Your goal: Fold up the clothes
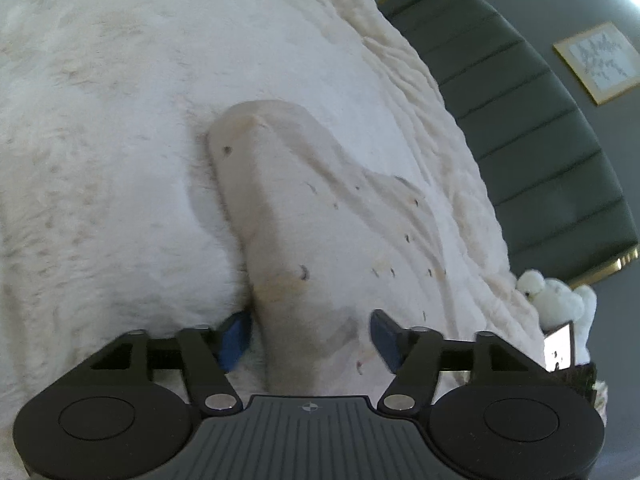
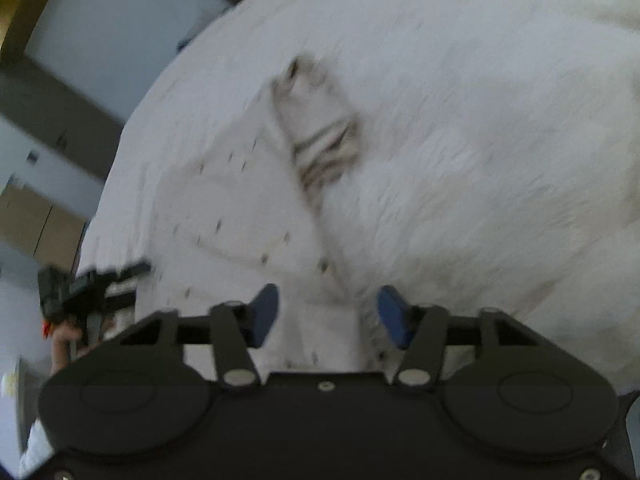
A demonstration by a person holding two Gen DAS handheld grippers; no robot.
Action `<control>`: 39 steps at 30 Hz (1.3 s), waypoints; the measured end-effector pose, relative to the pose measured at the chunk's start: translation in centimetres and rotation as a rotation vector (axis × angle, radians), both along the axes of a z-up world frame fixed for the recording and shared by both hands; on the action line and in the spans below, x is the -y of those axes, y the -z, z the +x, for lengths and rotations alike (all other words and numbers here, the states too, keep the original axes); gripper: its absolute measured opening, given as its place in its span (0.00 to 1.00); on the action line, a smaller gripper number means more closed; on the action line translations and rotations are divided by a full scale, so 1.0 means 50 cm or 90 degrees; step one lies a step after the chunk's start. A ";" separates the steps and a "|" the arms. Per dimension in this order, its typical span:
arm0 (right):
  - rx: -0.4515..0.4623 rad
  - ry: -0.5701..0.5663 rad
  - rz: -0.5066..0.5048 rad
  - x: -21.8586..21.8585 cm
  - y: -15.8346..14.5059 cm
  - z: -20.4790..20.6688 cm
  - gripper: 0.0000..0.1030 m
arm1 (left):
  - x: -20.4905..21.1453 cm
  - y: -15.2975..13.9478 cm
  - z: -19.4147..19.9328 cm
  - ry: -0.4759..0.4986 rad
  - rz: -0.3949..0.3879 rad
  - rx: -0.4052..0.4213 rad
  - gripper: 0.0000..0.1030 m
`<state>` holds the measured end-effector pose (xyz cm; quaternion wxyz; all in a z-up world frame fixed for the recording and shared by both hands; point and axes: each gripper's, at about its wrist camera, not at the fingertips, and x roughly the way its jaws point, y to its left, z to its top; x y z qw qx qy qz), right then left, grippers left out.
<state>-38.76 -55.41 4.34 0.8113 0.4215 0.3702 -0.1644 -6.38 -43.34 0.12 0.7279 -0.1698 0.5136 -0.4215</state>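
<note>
A white garment with small dark specks [image 1: 320, 208] lies on a fluffy white bed cover [image 1: 100, 140]. In the left wrist view a raised fold of it runs between the blue pads of my left gripper [image 1: 310, 336], whose jaws stand open around the fold. In the blurred right wrist view the same garment [image 2: 240, 208] lies flat, with a striped cuff or collar [image 2: 324, 148] further out. My right gripper [image 2: 328, 316] is open, with cloth lying between its pads. The left gripper and the hand holding it [image 2: 76, 304] show at the left.
A dark green padded headboard [image 1: 532, 128] borders the bed on the right, with a framed picture [image 1: 596, 60] on the grey wall. A white plush bear [image 1: 556, 300] sits at the bed's edge. The right wrist view shows a wall and cabinets [image 2: 36, 216] beyond the bed's left edge.
</note>
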 end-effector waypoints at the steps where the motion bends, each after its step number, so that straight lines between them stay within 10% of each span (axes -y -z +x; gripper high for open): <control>1: -0.012 -0.013 -0.005 -0.004 0.003 0.007 0.18 | 0.005 -0.002 -0.002 0.005 0.008 0.008 0.64; 39: -0.019 -0.019 0.023 -0.002 0.016 0.005 0.08 | 0.021 0.001 -0.015 0.012 0.041 0.022 0.64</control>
